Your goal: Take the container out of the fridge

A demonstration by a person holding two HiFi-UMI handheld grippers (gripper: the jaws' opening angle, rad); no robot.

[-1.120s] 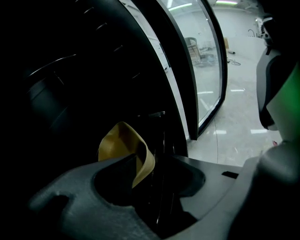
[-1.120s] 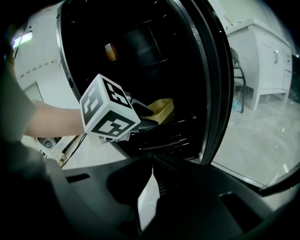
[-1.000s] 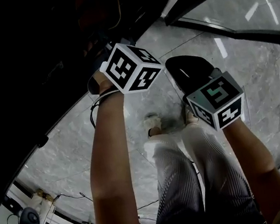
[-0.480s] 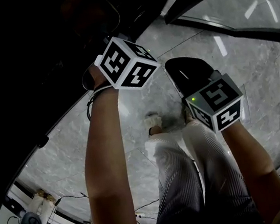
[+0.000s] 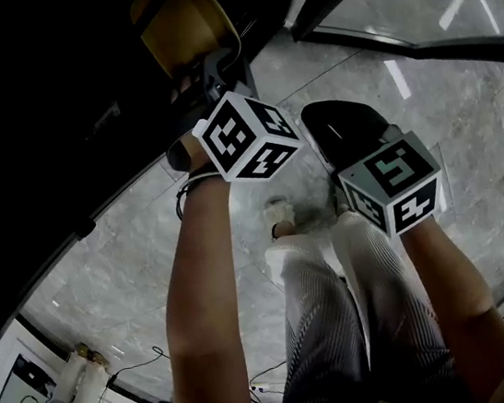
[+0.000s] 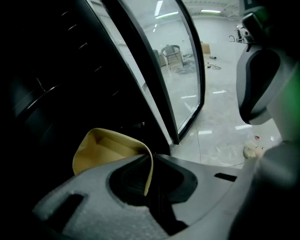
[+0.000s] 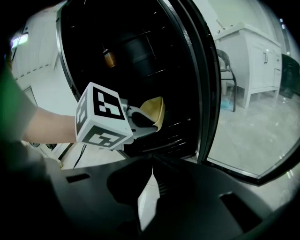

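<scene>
- left tongs [image 6: 151, 161] are at the mouth of the open fridge [image 7: 140, 47], jaws closing with the thin wall of the yellow container [image 6: 101, 150] between them, pinched at the rim
- the container is tilted, open side showing in the left gripper view, its body against the dark fridge interior, just past the door line
- in the head view the container [image 5: 186, 28] sits just above the left marker cube [image 5: 245, 139], at the fridge edge
- right tongs [image 7: 152, 164] are narrow: jaws tip to tip, nothing between them, held low in front of the fridge and aimed at the left tongs
- glass fridge door [image 6: 173, 70] stands swung open to the right
- grey marble floor [image 5: 147, 248] below; the person's ribbed light trousers [image 5: 325, 325] are between the two forearms
</scene>
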